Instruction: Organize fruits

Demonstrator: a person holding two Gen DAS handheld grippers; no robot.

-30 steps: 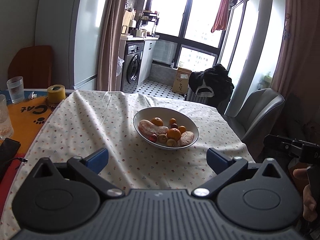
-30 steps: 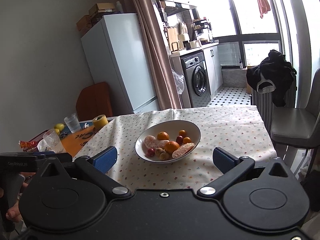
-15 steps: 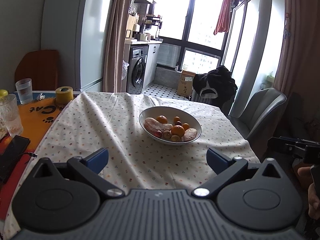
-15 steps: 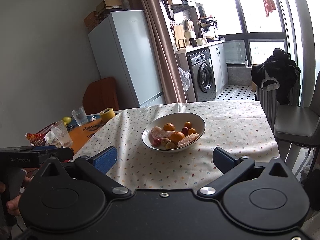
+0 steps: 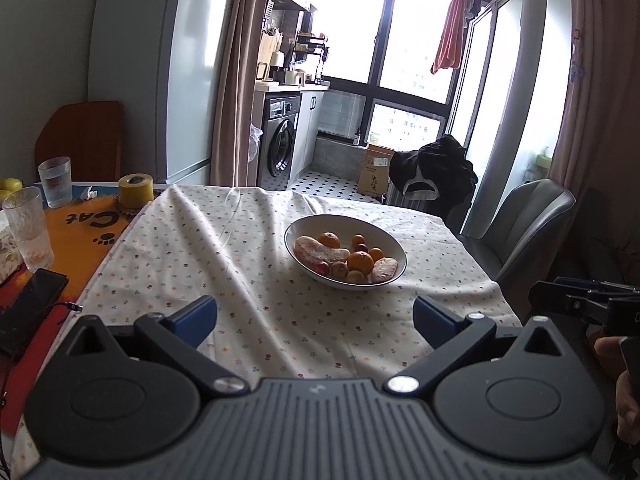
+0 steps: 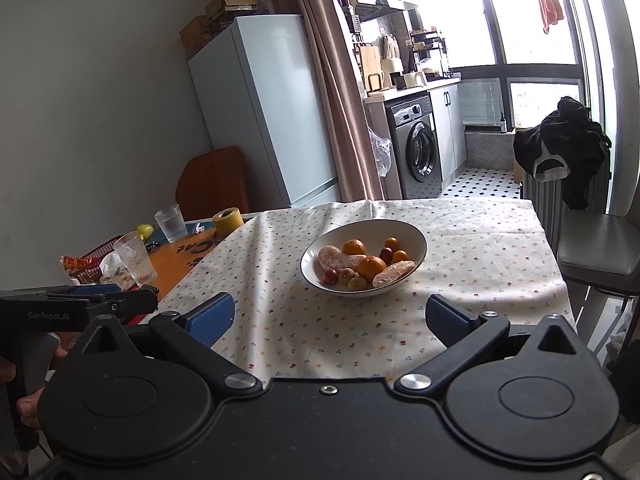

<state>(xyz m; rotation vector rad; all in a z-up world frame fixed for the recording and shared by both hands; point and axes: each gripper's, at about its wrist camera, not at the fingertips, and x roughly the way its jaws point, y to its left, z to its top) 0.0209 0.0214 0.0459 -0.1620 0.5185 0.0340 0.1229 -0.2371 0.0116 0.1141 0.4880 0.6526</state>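
A white bowl [image 5: 387, 240] stands on the flowered tablecloth, also in the right wrist view [image 6: 416, 240]. It holds several fruits: oranges [image 5: 360, 261] [image 6: 372, 267], peeled pomelo segments [image 5: 320, 251] [image 6: 336, 259], small red and yellow-brown fruits. My left gripper [image 5: 315, 318] is open and empty, held above the near table edge, well short of the bowl. My right gripper [image 6: 330, 318] is open and empty, also short of the bowl. Each gripper shows at the edge of the other's view.
At the left lie an orange cat mat [image 5: 80, 232], two glasses [image 5: 28, 228] [image 5: 55, 181], a yellow tape roll [image 5: 136, 190], a black phone [image 5: 28, 304] and a red basket [image 6: 92, 264]. A grey chair [image 5: 532, 224] stands at the right.
Both grippers have pulled back and risen slightly, so the bowl looks farther and more of the left side of the table shows. The jaws stay open.
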